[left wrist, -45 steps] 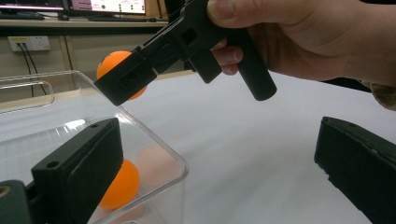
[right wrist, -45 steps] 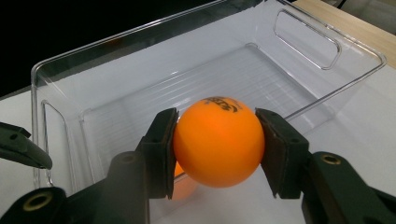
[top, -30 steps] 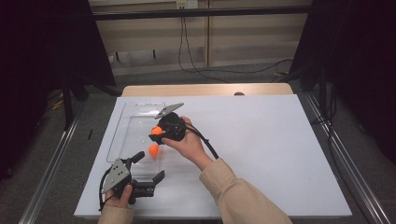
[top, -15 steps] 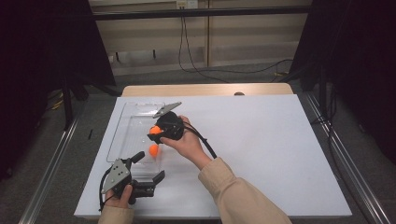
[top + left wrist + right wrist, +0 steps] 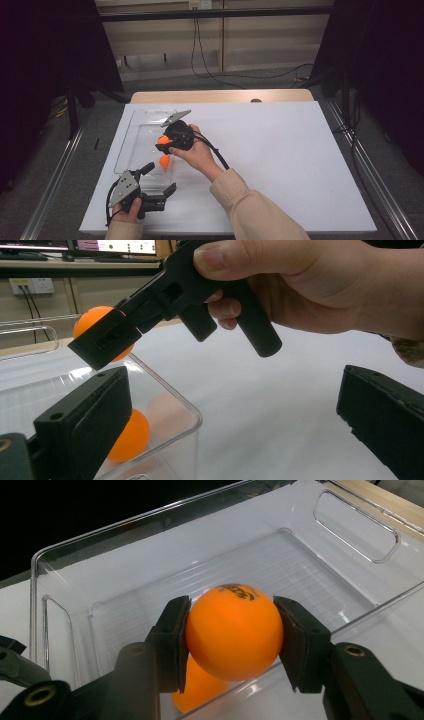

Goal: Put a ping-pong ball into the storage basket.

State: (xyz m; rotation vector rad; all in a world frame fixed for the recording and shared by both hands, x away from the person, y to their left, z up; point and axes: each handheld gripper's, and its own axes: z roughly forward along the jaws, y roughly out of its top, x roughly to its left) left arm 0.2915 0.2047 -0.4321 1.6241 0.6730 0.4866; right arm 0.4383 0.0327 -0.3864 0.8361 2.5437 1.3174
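I hold 2 grippers over a white table [image 5: 280,160]. My right gripper [image 5: 230,635] has its jaws closed on 1 orange ball [image 5: 232,630], a pad pressing on each side at the ball's widest part. In the high view this held ball [image 5: 163,140] hangs just above the near end of a clear plastic bin [image 5: 131,145] standing on the left part of the table. A second orange ball [image 5: 164,160] lies on the bin's floor, below and a little nearer to me than the held 1.

My left gripper [image 5: 159,181] rests low beside the bin's near corner, its jaws spread wide with nothing between them.

I judge the ball to be very light, smooth and thin-shelled, like a table-tennis ball. It should need only a gentle squeeze across its middle. An off-centre pinch could let it squirt out, and a hard one might dent it. Once let go, it will likely bounce and roll inside the bin.

Compared with 1 second ago, my right hand has drawn slightly towards me and down, bringing the ball closer to the bin. My left gripper has not moved.
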